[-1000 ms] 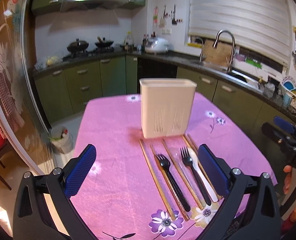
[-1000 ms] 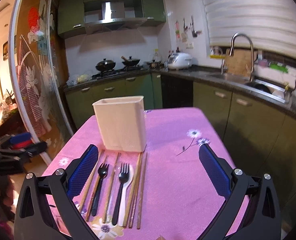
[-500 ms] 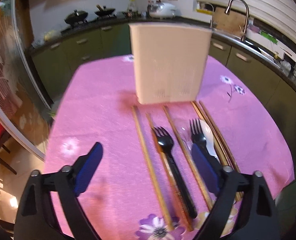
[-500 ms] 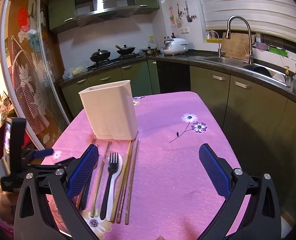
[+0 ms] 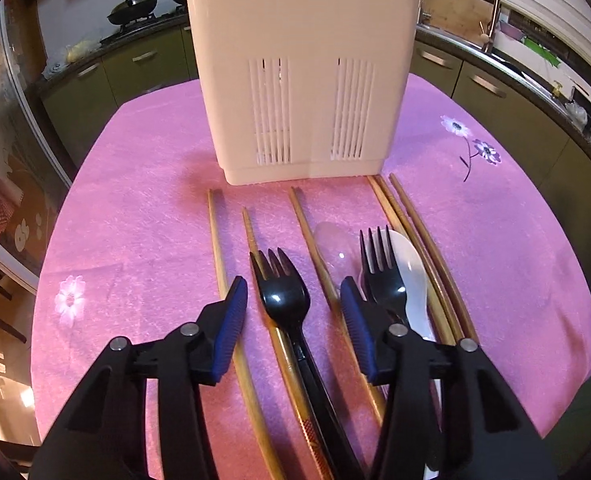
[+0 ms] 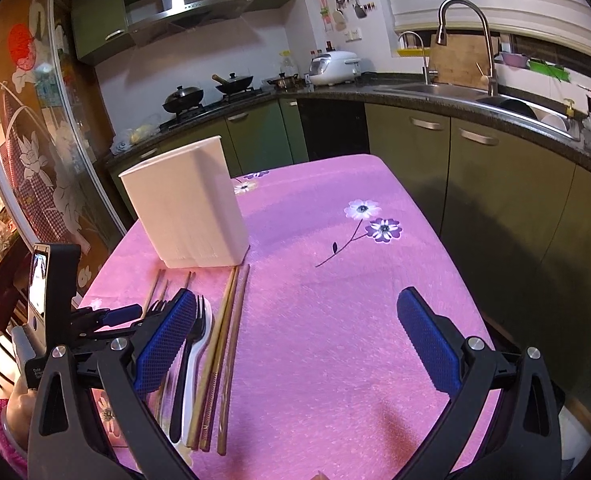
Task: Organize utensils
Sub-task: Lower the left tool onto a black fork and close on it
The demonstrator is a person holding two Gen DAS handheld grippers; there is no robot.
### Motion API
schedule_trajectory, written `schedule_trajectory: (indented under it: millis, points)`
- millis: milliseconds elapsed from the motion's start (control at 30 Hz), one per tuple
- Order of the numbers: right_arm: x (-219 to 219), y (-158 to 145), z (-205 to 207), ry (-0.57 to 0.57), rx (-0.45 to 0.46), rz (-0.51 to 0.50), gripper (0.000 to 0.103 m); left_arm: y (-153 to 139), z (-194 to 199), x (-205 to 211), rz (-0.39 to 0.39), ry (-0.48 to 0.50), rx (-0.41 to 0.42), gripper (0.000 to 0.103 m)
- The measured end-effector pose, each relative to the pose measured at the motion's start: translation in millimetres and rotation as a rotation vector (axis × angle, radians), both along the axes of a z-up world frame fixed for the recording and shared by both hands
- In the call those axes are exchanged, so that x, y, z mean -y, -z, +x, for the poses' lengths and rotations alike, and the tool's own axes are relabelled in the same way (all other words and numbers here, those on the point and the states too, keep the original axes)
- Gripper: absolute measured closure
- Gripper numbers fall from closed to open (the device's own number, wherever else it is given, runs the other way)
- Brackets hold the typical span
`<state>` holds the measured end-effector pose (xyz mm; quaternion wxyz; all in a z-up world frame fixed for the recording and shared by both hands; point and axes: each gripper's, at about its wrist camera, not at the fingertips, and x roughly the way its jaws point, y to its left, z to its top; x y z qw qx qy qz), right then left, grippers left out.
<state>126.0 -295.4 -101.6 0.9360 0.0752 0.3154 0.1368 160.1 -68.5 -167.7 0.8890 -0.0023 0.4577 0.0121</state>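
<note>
A white slotted utensil holder [image 5: 303,80] stands upright on the pink tablecloth [image 5: 143,220]. In front of it lie several wooden chopsticks [image 5: 219,248], two black forks, a white spoon [image 5: 409,276] and a clear spoon [image 5: 331,240]. My left gripper [image 5: 293,320] hangs low over the left black fork [image 5: 281,296]. Its jaws are closing with the fork's neck between them, and the pads stand clear of it. The right black fork [image 5: 379,272] lies on the white spoon, partly behind the right finger. My right gripper [image 6: 295,340] is wide open above the cloth, right of the utensil row, and holds nothing.
The table edge [image 6: 455,264] drops off at the right toward green cabinets [image 6: 495,200] and a sink counter. A hand [image 6: 15,404] holds the left gripper [image 6: 115,316] at the lower left of the right wrist view. Bare cloth lies right of the chopstick pair [image 6: 223,344].
My left gripper has come down and forward to the utensil row, and its jaws have narrowed around the left black fork. My right gripper has sunk a little toward the table.
</note>
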Motion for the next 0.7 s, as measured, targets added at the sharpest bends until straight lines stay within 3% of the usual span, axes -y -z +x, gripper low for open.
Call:
schedule_trajectory:
  millis: [100,167,467,700]
  points:
    - [2,3,2,0.002,-0.006,0.005,0.004,5,5,-1,-0.014,-0.005,-0.020,0.063]
    - [4,4,4,0.007,-0.009,0.008,0.004,7,7,-2,-0.029,-0.010,-0.029,0.076]
    - [8,11,7,0.011,-0.026,0.020,0.004,5,8,0,-0.059,0.010,-0.026,0.077]
    - [-24,14,9,-0.089,-0.052,-0.025,0.004,-21,-8,-8,-0.063,0.019,0.048,0.077]
